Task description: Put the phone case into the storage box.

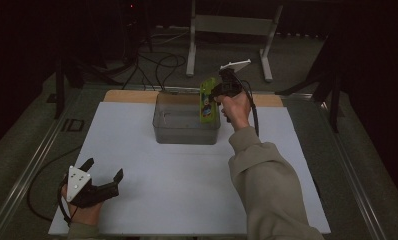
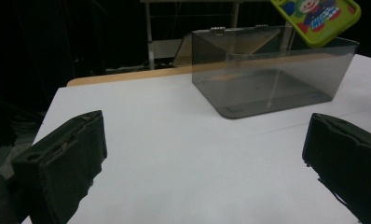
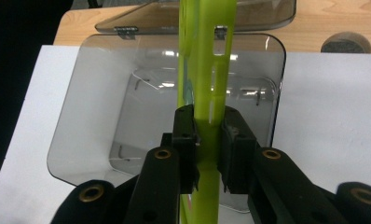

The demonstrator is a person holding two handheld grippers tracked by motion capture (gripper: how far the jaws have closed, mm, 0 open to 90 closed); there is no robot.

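Note:
A clear grey plastic box (image 1: pixel 187 120) stands open on the white table top (image 1: pixel 197 170), toward the back. Over its right side hangs a flat lime-green case (image 1: pixel 207 100) with a cartoon clown print (image 2: pixel 314 14), held upright. My right gripper (image 1: pixel 218 92) is shut on the case; the two pads clamp its thin edge (image 3: pixel 207 135) above the box's empty inside (image 3: pixel 141 121). My left gripper (image 1: pixel 104 172) rests at the near left of the table, its jaws wide apart and open, with nothing between the pads (image 2: pixel 67 158).
The box's lid (image 3: pixel 197 14) lies folded back behind it on a wooden strip (image 1: pixel 132 96). A white stand (image 1: pixel 232 30) and cables (image 1: pixel 157 65) sit on the floor beyond the table. A round dark hole (image 3: pixel 346 44) shows in the wood.

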